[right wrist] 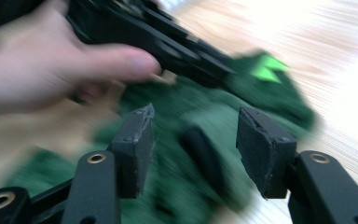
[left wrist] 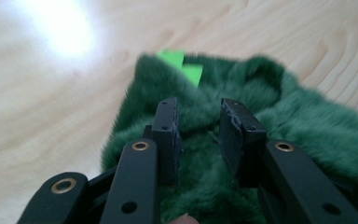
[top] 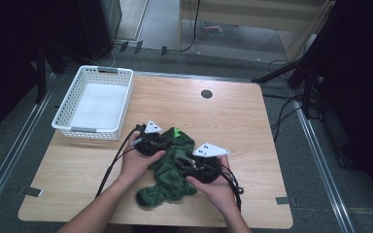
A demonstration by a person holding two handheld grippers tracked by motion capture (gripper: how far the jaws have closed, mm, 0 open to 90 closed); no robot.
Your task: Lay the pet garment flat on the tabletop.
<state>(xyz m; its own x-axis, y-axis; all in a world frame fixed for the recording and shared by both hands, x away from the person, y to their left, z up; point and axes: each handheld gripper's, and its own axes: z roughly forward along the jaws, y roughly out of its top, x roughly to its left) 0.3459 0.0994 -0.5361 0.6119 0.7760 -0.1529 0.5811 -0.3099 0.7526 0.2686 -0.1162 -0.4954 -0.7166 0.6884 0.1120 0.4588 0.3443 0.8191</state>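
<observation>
a: from the high view, what are both hands doing?

b: they meet over a dark green fuzzy garment crumpled at the near middle of the wooden table. the left gripper sits at its far left edge, the right gripper on its right side. i judge they flank it to gather or spread it. whether the jaws are apart is hidden from here.

a: anything else on the table?

b: a white slotted basket at the far left corner, well apart from the cloth and holding nothing i can make out. a round dark hole marks the far edge. around the table lie grey floor, cables and dark stands.

a: and the left gripper view?

b: its jaws stand parted by a narrow gap, with fur under and between them; they clamp nothing that i can see. a bright green tag sticks out at the cloth's far edge, pale wood beyond.

a: the right gripper view?

b: blurred. its jaws are wide apart above the green cloth, gripping nothing. the other hand and its gripper cross the top.
</observation>
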